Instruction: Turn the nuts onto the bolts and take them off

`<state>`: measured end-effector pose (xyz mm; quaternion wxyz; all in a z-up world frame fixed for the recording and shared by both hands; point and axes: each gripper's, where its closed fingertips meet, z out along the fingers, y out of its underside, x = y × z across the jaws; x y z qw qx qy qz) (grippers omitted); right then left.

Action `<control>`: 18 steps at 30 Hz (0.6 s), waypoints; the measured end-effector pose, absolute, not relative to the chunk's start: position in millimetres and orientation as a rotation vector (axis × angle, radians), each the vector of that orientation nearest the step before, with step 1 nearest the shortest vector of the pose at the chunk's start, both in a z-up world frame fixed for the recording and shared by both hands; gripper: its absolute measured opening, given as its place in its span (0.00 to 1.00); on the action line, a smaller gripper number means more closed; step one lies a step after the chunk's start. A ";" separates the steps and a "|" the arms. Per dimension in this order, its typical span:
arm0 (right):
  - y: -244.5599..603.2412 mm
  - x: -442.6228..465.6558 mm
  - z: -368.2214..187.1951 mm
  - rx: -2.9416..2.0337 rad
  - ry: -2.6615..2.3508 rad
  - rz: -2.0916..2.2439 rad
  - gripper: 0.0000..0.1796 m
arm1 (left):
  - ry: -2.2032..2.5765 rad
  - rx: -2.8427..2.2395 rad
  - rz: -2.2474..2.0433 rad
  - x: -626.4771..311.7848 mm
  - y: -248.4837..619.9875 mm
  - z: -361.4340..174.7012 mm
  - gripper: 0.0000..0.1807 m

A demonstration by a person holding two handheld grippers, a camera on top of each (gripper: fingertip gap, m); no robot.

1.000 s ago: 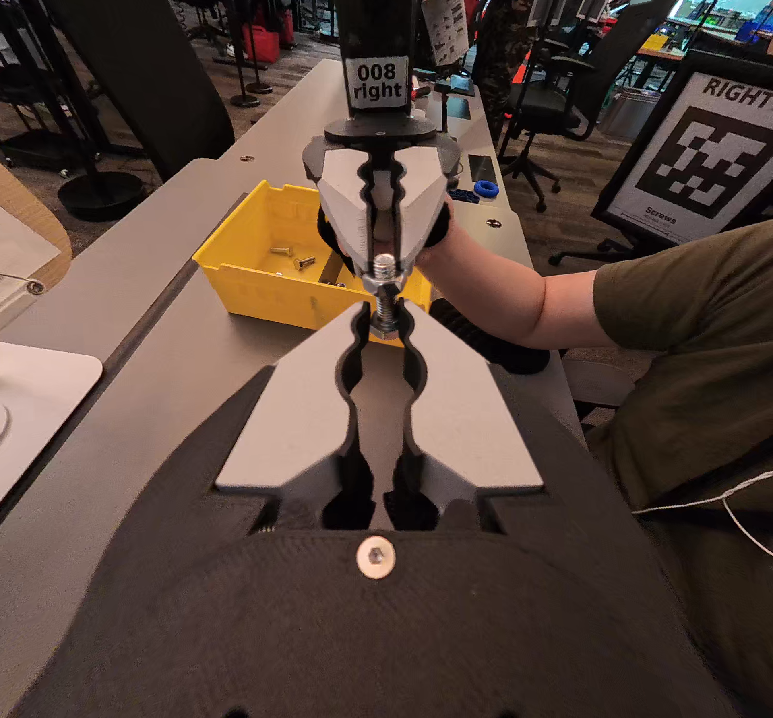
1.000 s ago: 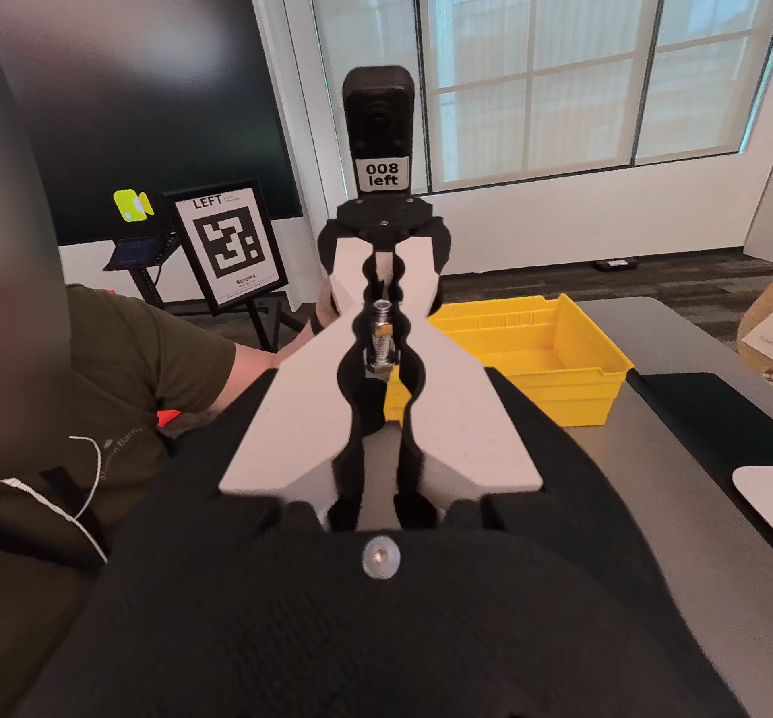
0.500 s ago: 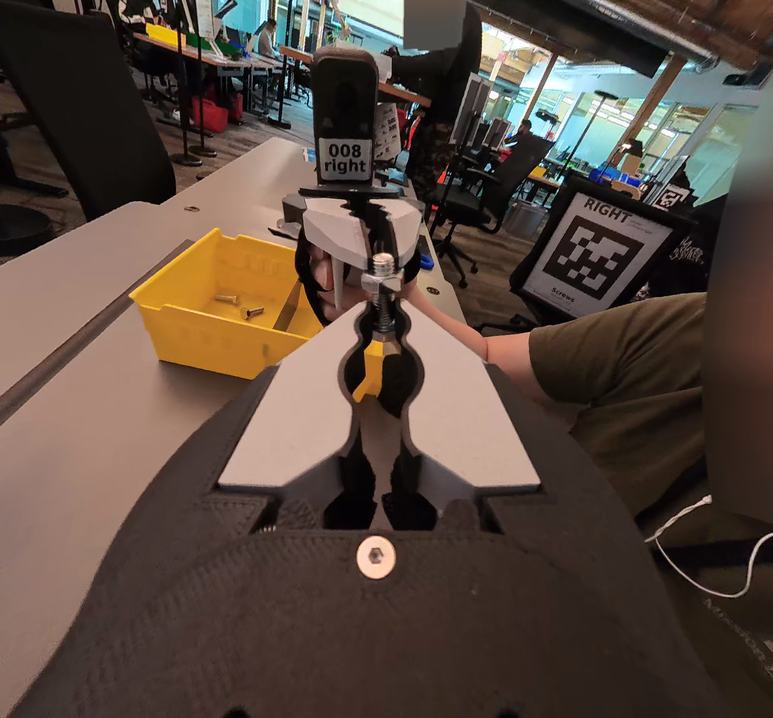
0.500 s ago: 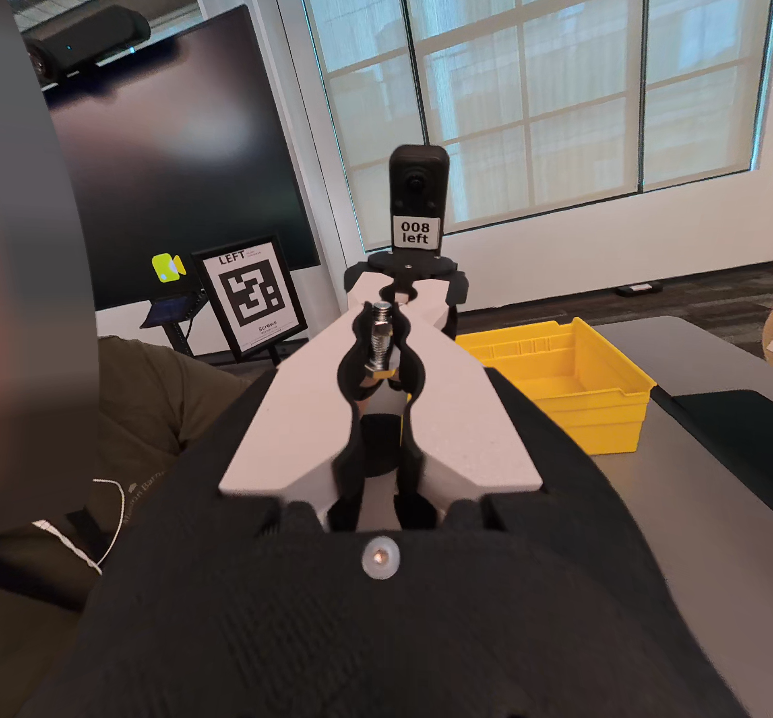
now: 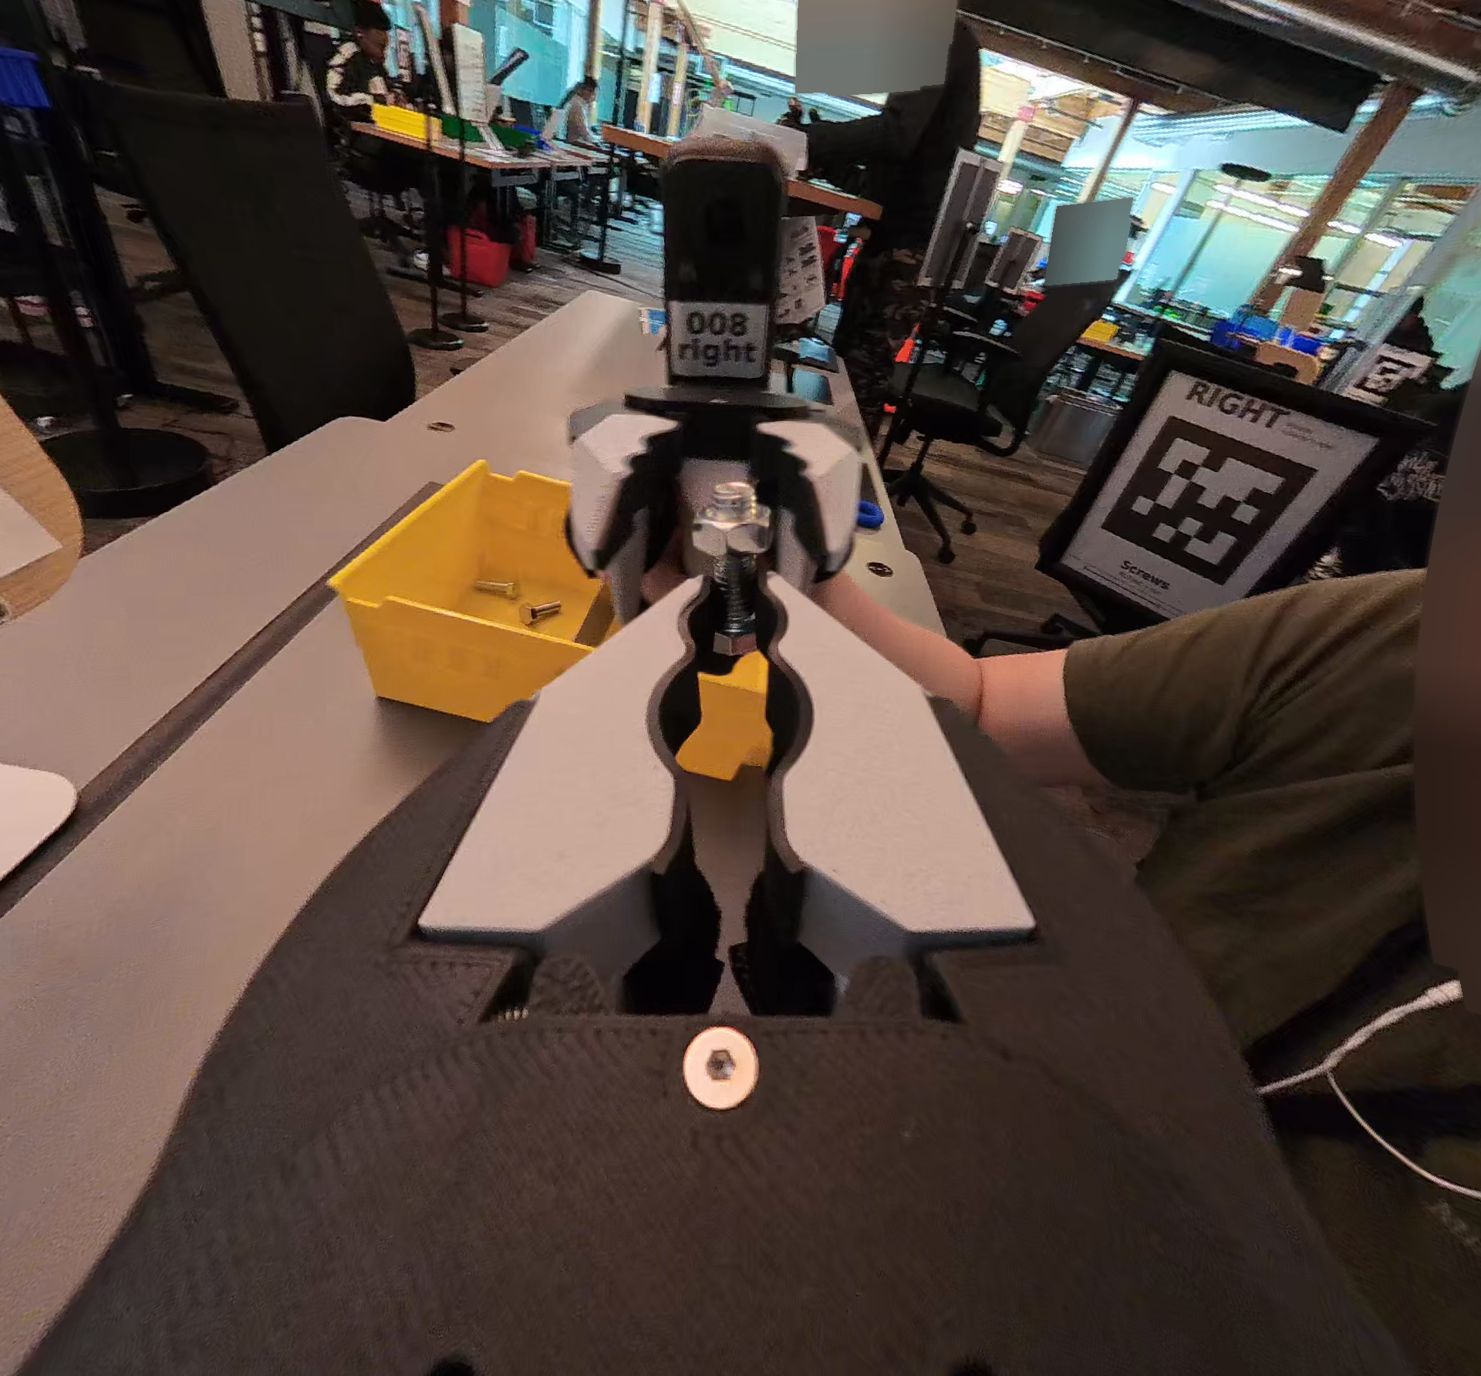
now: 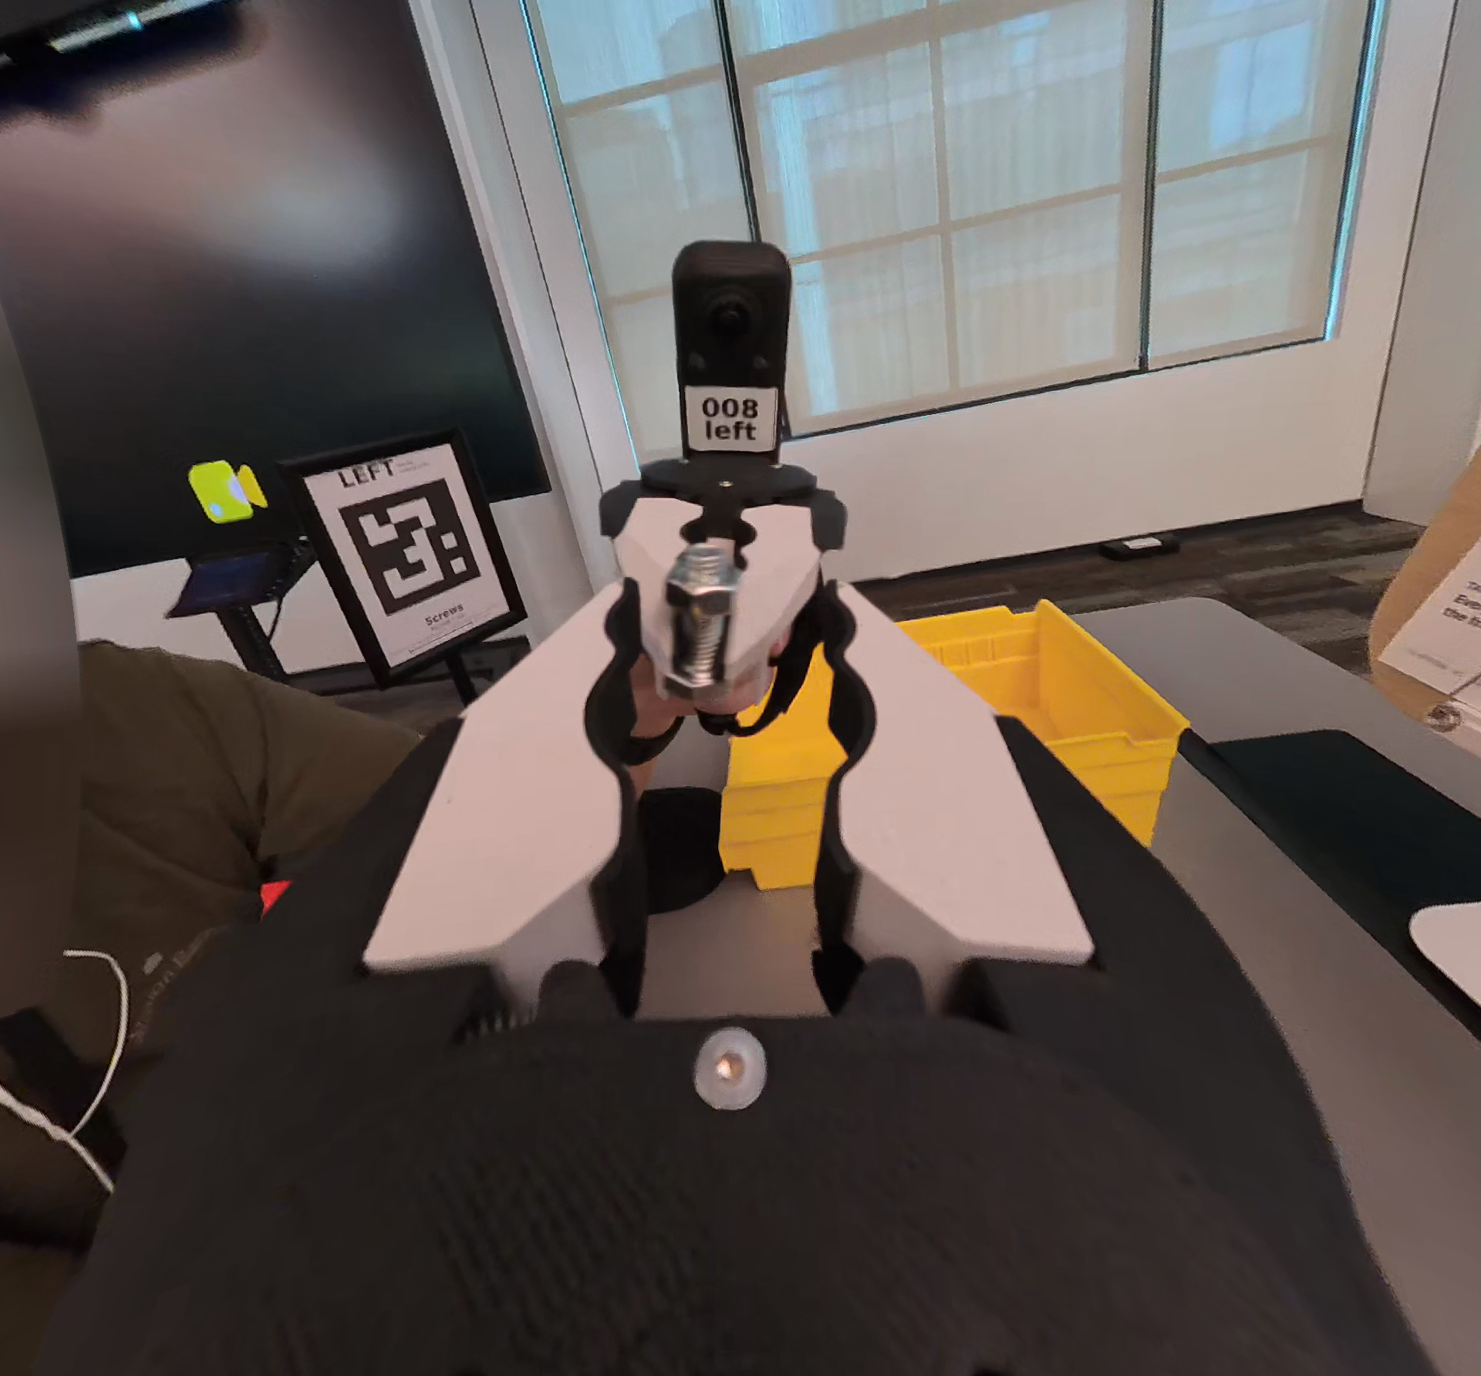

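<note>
Left fingers clenched on the bolt. They pinch the hex head at the very tips, in the front notch. The shank runs straight out past the tips, away from the camera and slightly up.

The bolt is bright zinc with thread exposed between head and nut. The nut sits close to the far end of the shank, with a bit of thread past it. There looks to be a washer or flange stacked on its far side, but I can't tell which.

Right fingers released, spread wide. In the right wrist view the nut end pokes into the gap between their tips, blurred, and I see no contact on either side. From the left wrist view the right gripper faces me head-on with the nut centred in its open mouth.

The two grippers are nose to nose, roughly coaxial, and held up off the surface. The bolt is in the air between them, in front of the near corner of the yellow bin.

The right forearm comes in from the right in an olive sleeve, with the hand wrapped behind the right gripper. The left hand shows below the left gripper, with a black strap over it.

Two loose bolts lie in the bin. A framed marker board stands to the right, off the surface.
</note>
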<state>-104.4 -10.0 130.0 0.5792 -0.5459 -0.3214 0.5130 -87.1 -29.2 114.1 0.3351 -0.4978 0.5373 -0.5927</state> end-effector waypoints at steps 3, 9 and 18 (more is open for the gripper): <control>-13.7 -93.0 137.7 -1.206 -0.711 1.369 0.22 | 1.424 -1.236 -1.632 -91.8 -41.6 123.8 0.04; -23.8 -101.1 143.9 -1.185 -0.748 1.352 0.22 | 1.427 -1.232 -1.620 -93.9 -42.1 125.5 0.04; -11.3 -75.3 149.6 -1.136 -0.617 1.458 0.14 | 1.472 -1.141 -1.716 -98.3 -61.7 135.5 0.04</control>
